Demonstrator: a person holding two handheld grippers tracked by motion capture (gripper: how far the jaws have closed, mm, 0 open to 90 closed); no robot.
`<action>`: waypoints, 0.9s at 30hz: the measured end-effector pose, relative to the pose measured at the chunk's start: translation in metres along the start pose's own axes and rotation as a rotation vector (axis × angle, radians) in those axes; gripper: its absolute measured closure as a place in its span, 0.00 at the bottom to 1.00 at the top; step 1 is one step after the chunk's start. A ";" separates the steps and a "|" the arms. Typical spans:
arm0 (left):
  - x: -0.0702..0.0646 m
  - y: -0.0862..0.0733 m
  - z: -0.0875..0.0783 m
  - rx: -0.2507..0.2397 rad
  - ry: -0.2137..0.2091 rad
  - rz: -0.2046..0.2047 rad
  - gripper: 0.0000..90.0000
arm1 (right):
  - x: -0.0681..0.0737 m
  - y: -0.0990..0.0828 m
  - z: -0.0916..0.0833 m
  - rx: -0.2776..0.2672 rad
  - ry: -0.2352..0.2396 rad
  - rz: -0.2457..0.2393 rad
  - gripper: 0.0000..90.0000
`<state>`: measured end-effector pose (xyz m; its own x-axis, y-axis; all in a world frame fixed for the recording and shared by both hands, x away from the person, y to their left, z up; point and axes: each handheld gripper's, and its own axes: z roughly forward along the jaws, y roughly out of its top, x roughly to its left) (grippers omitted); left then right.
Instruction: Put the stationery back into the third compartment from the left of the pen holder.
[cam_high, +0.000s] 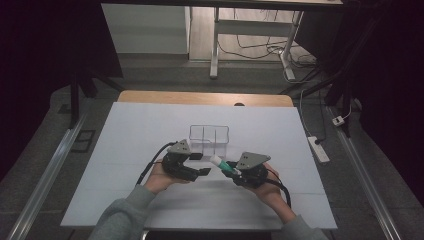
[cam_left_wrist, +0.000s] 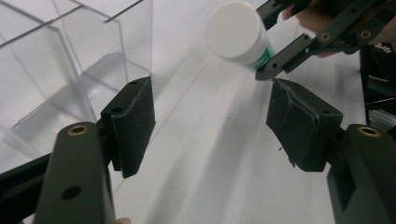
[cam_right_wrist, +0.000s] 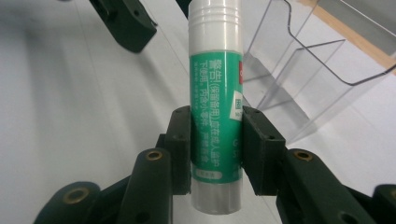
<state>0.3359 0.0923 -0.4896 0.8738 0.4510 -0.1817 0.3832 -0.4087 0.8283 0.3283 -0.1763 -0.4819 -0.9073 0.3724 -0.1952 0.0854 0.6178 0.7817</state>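
Clamping a glue stick (cam_right_wrist: 215, 107) just off the clear box (cam_high: 209, 136), the right gripper (cam_high: 235, 172) faces the wide-open left gripper (cam_high: 200, 164), cap cropped.

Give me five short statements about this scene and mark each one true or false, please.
1. The right tool holds a glue stick. True.
2. The left tool is shut on the glue stick. False: its jaws stand open with nothing between them.
3. The glue stick's label is red. False: it is green with white print.
4. A clear organizer stands on the table beyond the two tools. True.
5. The glue stick lies inside the organizer. False: it is outside it, clamped in the right tool, its white cap pointing toward the left tool.
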 end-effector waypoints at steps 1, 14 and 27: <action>-0.001 0.000 0.001 -0.010 -0.008 -0.006 0.35 | 0.000 0.000 0.001 -0.010 0.005 0.007 0.73; -0.006 0.004 0.011 -0.082 -0.058 -0.021 0.42 | 0.007 -0.001 0.008 -0.054 0.024 0.025 0.73; -0.006 0.007 0.013 -0.085 -0.116 -0.037 0.71 | 0.012 -0.001 0.015 -0.033 0.021 0.001 0.71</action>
<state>0.3372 0.0767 -0.4896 0.8902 0.3675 -0.2692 0.3936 -0.3229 0.8607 0.3234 -0.1620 -0.4942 -0.9159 0.3579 -0.1819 0.0730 0.5941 0.8010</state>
